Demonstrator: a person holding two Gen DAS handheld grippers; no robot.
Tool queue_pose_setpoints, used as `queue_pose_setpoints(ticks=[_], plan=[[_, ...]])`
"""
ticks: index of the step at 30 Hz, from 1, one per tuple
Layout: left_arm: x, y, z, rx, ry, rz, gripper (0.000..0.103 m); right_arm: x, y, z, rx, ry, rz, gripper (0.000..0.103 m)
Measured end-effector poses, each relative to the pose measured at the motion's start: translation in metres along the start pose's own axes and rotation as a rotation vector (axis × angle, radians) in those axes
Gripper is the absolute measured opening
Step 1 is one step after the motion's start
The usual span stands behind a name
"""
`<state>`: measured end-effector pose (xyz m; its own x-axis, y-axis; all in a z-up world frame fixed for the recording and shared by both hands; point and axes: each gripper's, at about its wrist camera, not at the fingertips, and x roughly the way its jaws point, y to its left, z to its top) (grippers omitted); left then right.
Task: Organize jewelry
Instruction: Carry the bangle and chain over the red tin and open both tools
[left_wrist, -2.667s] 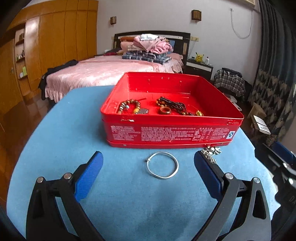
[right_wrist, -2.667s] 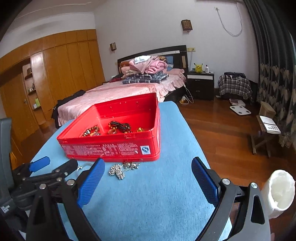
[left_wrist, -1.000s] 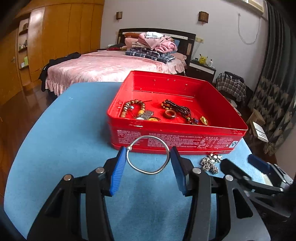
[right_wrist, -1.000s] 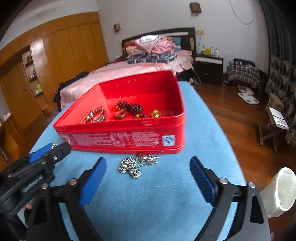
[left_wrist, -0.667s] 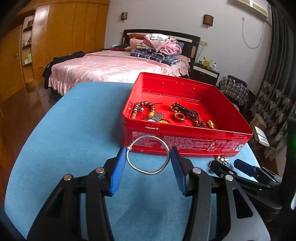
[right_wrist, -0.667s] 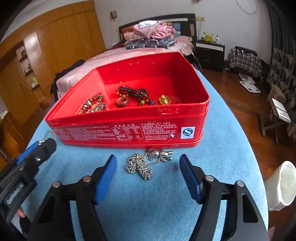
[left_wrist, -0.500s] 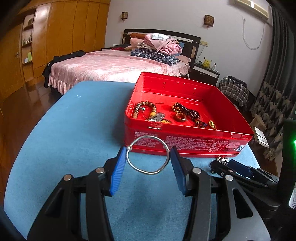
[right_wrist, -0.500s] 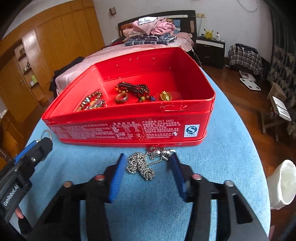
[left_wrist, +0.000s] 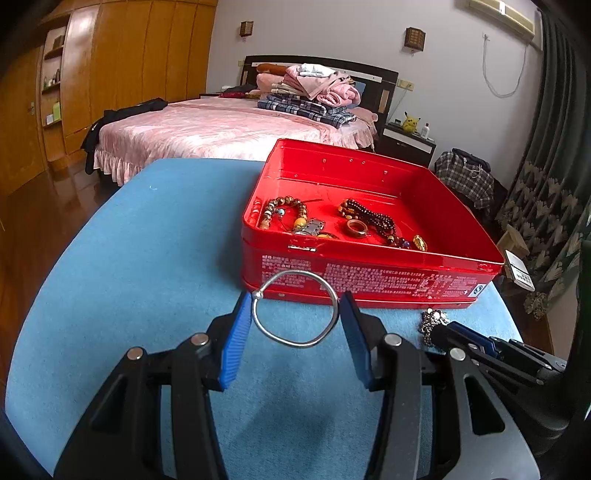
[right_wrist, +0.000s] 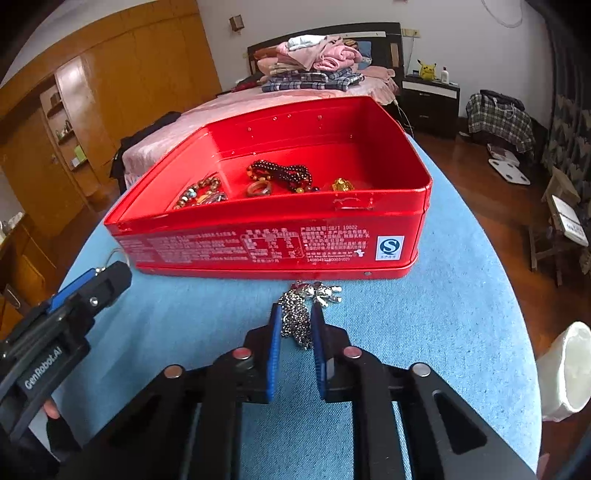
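Observation:
A red tin box stands on the blue table and holds bead bracelets, a brown ring and a gold charm. My left gripper is shut on a silver bangle and holds it just in front of the box's near wall. My right gripper is shut on a silver chain necklace that lies on the table in front of the box; its charm end sticks out past the fingertips.
The blue table drops off to wooden floor on all sides. A white cup shows at the right edge of the right wrist view. A bed with folded clothes stands behind.
My right gripper has closed from wide open onto the silver chain. My left gripper keeps its hold on the bangle and has drifted a little to the left of the box.

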<state>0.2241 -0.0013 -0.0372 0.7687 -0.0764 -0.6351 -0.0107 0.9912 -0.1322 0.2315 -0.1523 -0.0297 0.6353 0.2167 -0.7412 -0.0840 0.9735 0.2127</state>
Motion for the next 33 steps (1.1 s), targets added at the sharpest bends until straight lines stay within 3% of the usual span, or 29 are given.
queue_pose_setpoints(ticks=[1,6,8,9,11,21,33], plan=[[0.000,-0.001,0.000,0.002,0.001,0.000,0.047,0.002,0.000,0.002,-0.002,0.007,0.003,0.035],[0.001,-0.002,-0.001,0.010,0.007,-0.002,0.047,0.012,0.007,0.008,-0.043,0.026,-0.016,0.040],[0.001,-0.004,-0.001,0.012,0.006,-0.002,0.047,0.012,0.008,0.008,-0.052,0.026,-0.028,0.032],[0.001,-0.004,-0.001,0.013,0.005,-0.002,0.047,0.012,0.008,0.008,-0.055,0.024,-0.039,0.024],[0.000,-0.006,-0.001,0.015,0.002,-0.002,0.047,0.010,0.003,0.008,-0.039,0.020,-0.023,0.019],[-0.007,-0.007,0.001,0.027,-0.013,0.005,0.047,-0.031,-0.006,0.000,-0.019,-0.086,0.021,0.018],[-0.026,-0.022,0.002,0.048,-0.032,-0.014,0.047,-0.078,-0.012,0.001,-0.006,-0.147,0.067,0.018]])
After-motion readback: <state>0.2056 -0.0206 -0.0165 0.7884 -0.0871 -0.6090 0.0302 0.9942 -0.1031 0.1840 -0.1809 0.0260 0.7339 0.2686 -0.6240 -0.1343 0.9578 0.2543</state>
